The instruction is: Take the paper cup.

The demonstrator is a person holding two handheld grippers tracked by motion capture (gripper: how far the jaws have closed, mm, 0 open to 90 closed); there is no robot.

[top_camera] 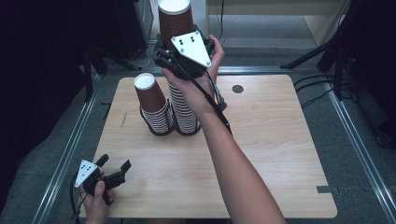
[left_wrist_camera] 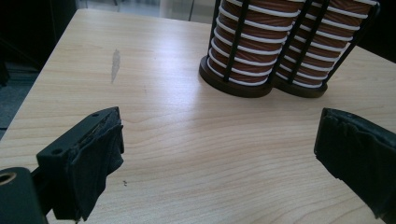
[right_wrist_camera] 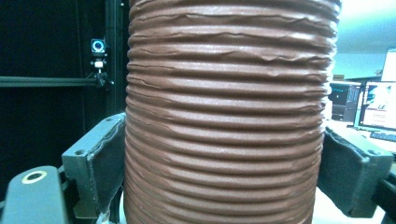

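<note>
I have the right gripper (top_camera: 175,58) with its jaws clamped high on the tall cup stack (right_wrist_camera: 224,116) in the holder's right side, ready to lift cups; left gripper (top_camera: 114,170) idles near-left, jaws apart.

My wooden table (top_camera: 280,140) stands on grey floor (top_camera: 261,28) between metal rails (top_camera: 65,154). Surroundings dark; lit monitors (right_wrist_camera: 373,105) glow beyond the table.

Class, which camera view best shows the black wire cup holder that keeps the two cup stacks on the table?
The left gripper view: the black wire cup holder shows close up, with its two round bases and upright bars clear. The high view shows the holder whole but small. The right gripper view is close on the ribbed cup stack.
</note>
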